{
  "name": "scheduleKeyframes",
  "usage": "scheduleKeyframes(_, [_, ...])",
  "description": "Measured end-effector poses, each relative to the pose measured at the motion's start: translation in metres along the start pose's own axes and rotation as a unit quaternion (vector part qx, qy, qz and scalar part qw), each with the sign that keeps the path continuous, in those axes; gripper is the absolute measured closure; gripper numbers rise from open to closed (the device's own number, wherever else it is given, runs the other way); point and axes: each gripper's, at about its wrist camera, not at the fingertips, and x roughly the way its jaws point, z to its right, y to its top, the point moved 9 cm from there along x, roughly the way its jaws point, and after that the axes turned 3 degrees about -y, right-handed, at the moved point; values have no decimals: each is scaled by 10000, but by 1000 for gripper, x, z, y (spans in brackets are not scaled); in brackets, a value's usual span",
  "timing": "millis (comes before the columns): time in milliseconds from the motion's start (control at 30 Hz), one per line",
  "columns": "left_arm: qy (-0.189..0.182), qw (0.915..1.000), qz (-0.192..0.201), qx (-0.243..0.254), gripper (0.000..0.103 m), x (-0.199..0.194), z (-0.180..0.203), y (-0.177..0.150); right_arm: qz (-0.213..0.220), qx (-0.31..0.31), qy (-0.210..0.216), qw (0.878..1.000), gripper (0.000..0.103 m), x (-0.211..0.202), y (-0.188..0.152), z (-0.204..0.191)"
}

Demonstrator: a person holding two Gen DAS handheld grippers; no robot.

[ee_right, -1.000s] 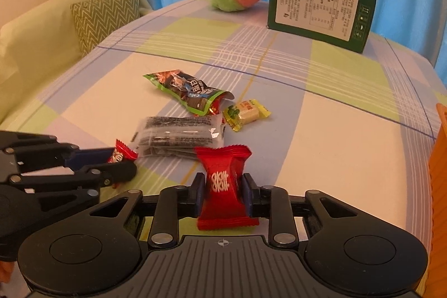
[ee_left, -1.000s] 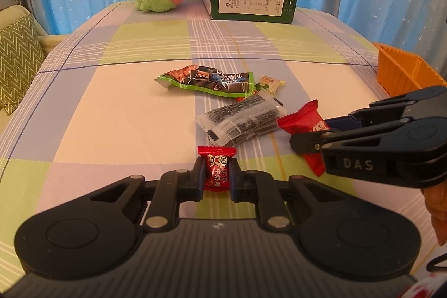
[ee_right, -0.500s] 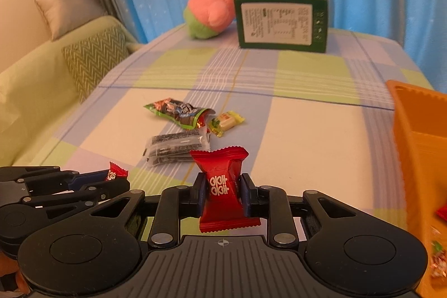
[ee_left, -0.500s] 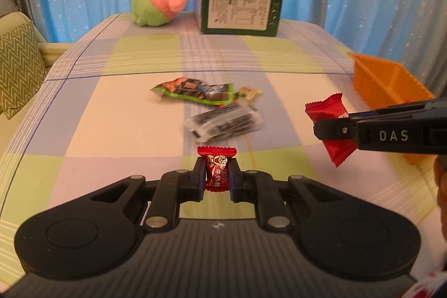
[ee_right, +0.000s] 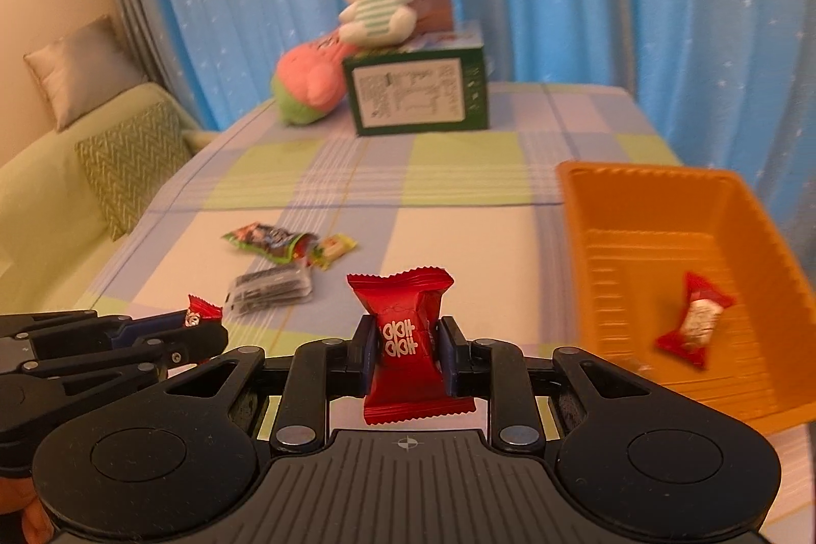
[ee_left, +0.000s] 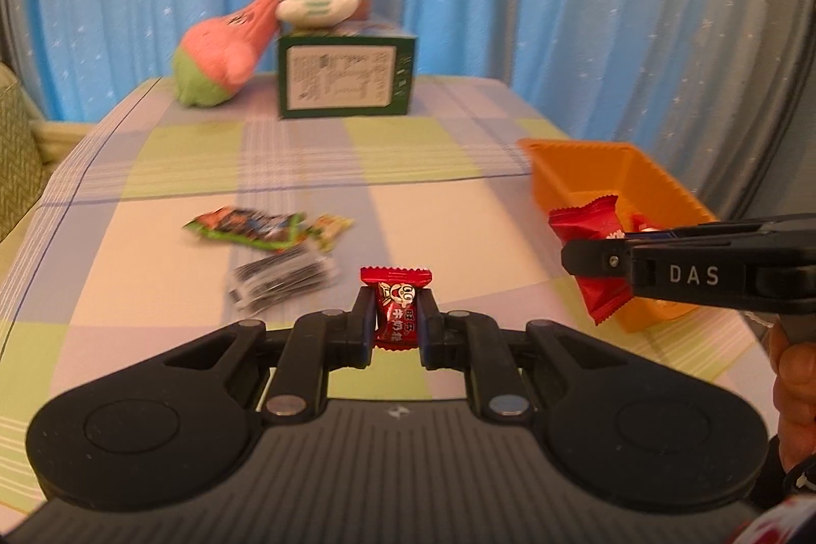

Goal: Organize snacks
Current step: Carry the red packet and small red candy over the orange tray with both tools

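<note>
My left gripper (ee_left: 397,314) is shut on a small red candy (ee_left: 397,307), held in the air above the checked tablecloth (ee_left: 153,268). My right gripper (ee_right: 403,340) is shut on a larger red snack packet (ee_right: 405,340); in the left wrist view that red snack packet (ee_left: 591,238) hangs at the near rim of the orange tray (ee_left: 571,172). The orange tray (ee_right: 576,238) holds one red wrapped candy (ee_right: 696,319). On the cloth lie a green packet (ee_right: 265,240), a small yellow-green candy (ee_right: 331,249) and a clear dark packet (ee_right: 270,291).
At the table's far end stand a green box (ee_right: 418,95), a white plush bunny (ee_right: 377,3) on it, and a pink-green plush (ee_right: 306,87) beside it. A sofa with cushions (ee_right: 127,166) lies to the left. Blue curtains hang behind.
Both grippers have risen from the cloth with their candies and swung right. The right one has carried its packet over to the orange tray, which has come into full view.
</note>
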Motion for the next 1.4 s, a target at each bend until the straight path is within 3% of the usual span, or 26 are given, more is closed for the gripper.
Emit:
scheduleKeyframes(633, [-643,9966,34,511,89,-5,98,26,249,246,-618,9975,77,-68,6,80])
scheduleKeyframes(1400, [-1294,9876,-162,869,89,45,171,50,153,410,-1159,9923,77,-74,4,162])
